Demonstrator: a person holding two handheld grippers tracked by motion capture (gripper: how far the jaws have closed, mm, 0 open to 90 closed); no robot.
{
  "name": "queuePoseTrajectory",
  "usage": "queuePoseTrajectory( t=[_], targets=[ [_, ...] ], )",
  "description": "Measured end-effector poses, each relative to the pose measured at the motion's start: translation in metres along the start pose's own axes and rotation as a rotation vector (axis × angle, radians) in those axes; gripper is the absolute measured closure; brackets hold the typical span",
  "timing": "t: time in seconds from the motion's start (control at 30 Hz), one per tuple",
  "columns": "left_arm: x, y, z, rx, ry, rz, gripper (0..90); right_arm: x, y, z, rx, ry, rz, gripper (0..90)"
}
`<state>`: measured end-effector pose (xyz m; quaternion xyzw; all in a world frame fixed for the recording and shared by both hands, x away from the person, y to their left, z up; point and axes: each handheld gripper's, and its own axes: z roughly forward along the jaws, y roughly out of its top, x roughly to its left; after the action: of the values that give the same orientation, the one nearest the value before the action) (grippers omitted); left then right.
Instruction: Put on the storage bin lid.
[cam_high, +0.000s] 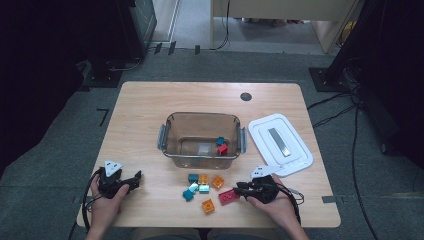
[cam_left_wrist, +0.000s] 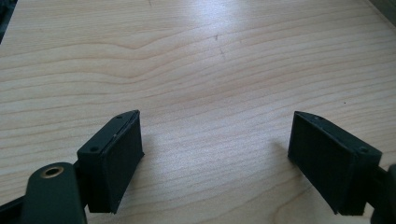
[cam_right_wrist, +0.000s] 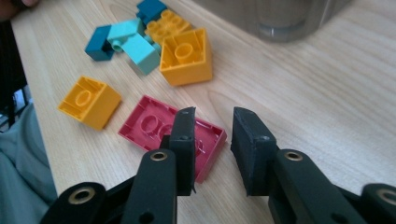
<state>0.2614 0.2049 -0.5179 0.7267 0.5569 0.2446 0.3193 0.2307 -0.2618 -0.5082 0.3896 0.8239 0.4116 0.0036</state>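
Now right gripper (cam_right_wrist: 212, 128) jaws narrowed astride red brick's (cam_right_wrist: 154, 126) end, upside-down on surface at 6 o'clock of clear bin (cam_high: 170, 131), likely for binning; contact unclear. Left gripper (cam_left_wrist: 215, 154) idle, jaws wide, empty.

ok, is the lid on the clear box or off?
Off. The white lid lies flat on the table, right of the clear box, whose top is open with two blocks inside.
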Motion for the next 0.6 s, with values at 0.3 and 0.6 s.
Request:
queuePoseTrajectory(
  t=[0.3,0.6],
  targets=[
    [0.000,0.000,0.000,0.000,0.000,0.000,17.6,-0.008,-0.001,-0.006,0.010,-0.018,-0.003,82.1],
    [0.000,0.000,0.000,0.000,0.000,0.000,17.6,-0.033,-0.005,-0.025,-0.037,-0.129,0.038,82.5]
  ],
)
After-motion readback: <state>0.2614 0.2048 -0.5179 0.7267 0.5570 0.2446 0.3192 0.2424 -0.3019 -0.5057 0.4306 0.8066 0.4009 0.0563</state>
